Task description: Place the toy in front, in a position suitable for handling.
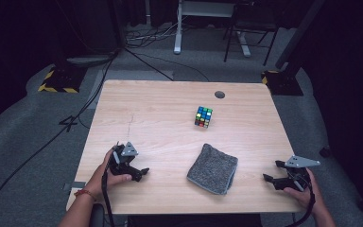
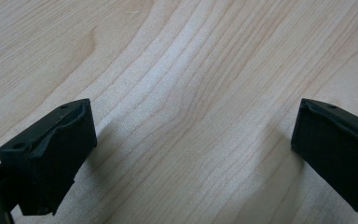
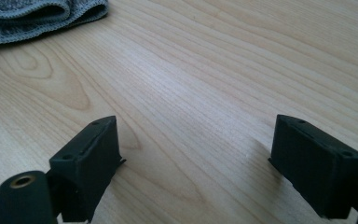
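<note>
A scrambled colour cube (image 1: 203,116) stands on the wooden table (image 1: 170,101), right of centre and toward the far side. Nearer the front lies a folded grey cloth (image 1: 213,168), whose edge also shows in the right gripper view as the grey cloth (image 3: 37,16) at the upper left. My left gripper (image 1: 139,173) rests on the table at the front left, held by a hand, jaws open over bare wood (image 2: 191,116). My right gripper (image 1: 272,173) rests at the front right, jaws open with nothing between them, pointing toward the cloth.
A round cable hole (image 1: 220,94) sits near the table's far edge. Beyond the table on the grey floor are cables (image 1: 146,59), a stand with yellow-black base (image 1: 59,80) at left, another base (image 1: 281,80) at right, and desk legs (image 1: 177,28).
</note>
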